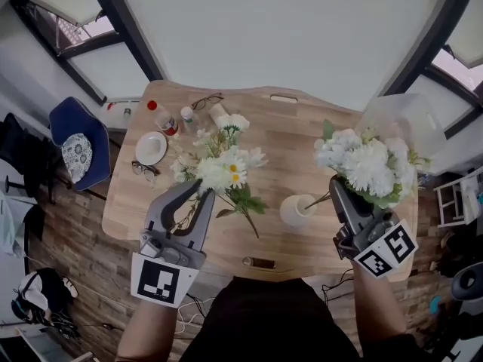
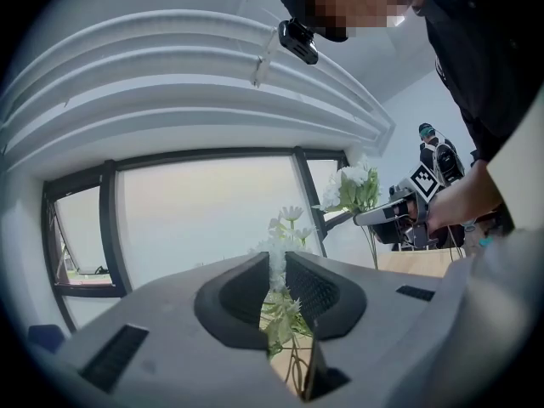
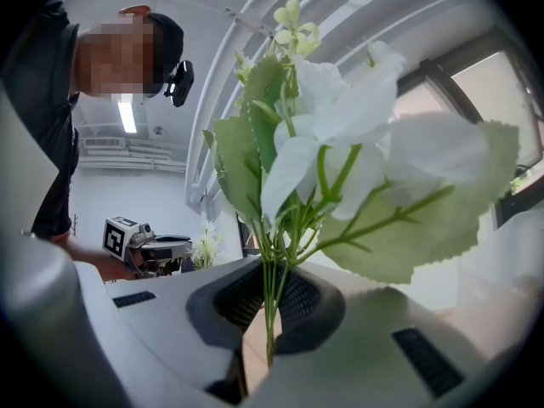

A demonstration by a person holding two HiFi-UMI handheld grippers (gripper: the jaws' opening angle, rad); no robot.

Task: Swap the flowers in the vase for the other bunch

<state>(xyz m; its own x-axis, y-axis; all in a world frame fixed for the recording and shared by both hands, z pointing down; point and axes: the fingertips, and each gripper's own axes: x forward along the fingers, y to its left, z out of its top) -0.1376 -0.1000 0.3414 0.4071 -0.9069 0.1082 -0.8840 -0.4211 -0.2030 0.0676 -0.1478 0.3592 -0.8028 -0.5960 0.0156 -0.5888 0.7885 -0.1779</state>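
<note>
Gripping one bunch apiece, both tongs are closed tight on thin stems. The left gripper [image 1: 195, 191] is holding the daisy bunch [image 1: 223, 168] over the wooden table [image 1: 287, 138]. The right gripper [image 1: 337, 187] is holding the fuller white bunch [image 1: 366, 164], whose stem ends are slanting toward the white vase [image 1: 296, 211], probably for threading them into its mouth.

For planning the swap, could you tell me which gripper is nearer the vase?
Right: the right gripper is just beside the white vase; the left gripper is farther left.
</note>
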